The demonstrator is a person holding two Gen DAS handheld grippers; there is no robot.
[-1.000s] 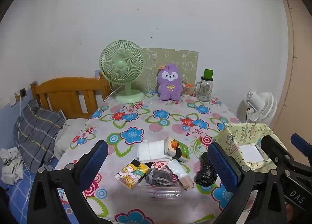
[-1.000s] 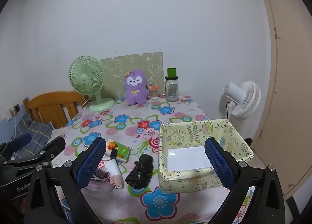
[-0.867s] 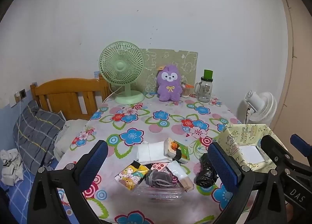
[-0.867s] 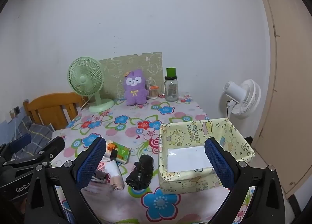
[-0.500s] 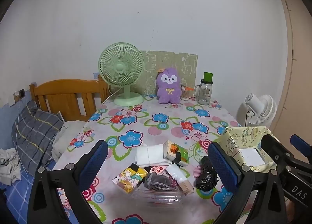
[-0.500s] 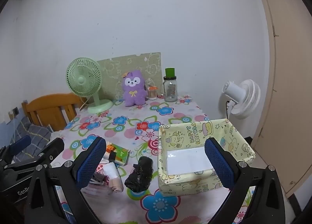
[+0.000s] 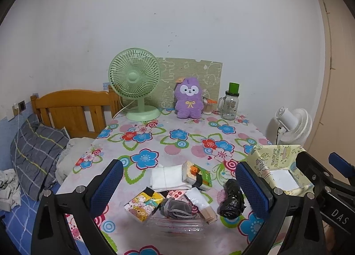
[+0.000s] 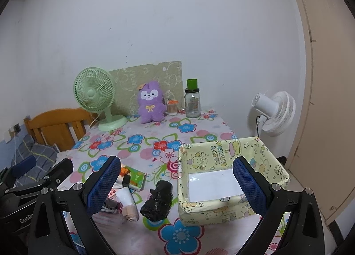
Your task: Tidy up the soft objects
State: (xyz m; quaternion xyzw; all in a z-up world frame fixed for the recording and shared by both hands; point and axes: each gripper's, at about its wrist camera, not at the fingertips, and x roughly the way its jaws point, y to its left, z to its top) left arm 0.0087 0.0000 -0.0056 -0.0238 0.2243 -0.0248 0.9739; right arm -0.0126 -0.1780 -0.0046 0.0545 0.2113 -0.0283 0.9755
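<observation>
The surface [image 7: 177, 141] wears a white cloth printed with blue, red and pink flowers and green leaves. At its back stand a pale green fan [image 7: 134, 82] and a purple plush toy [image 7: 189, 99] with a white face and yellow bow. The box [image 8: 230, 166] is pale yellow with cartoon prints and a white bottom. Beside it lies a black crumpled bag [image 8: 158, 199]. The fingers [image 8: 102, 184] carry blue pads.
</observation>
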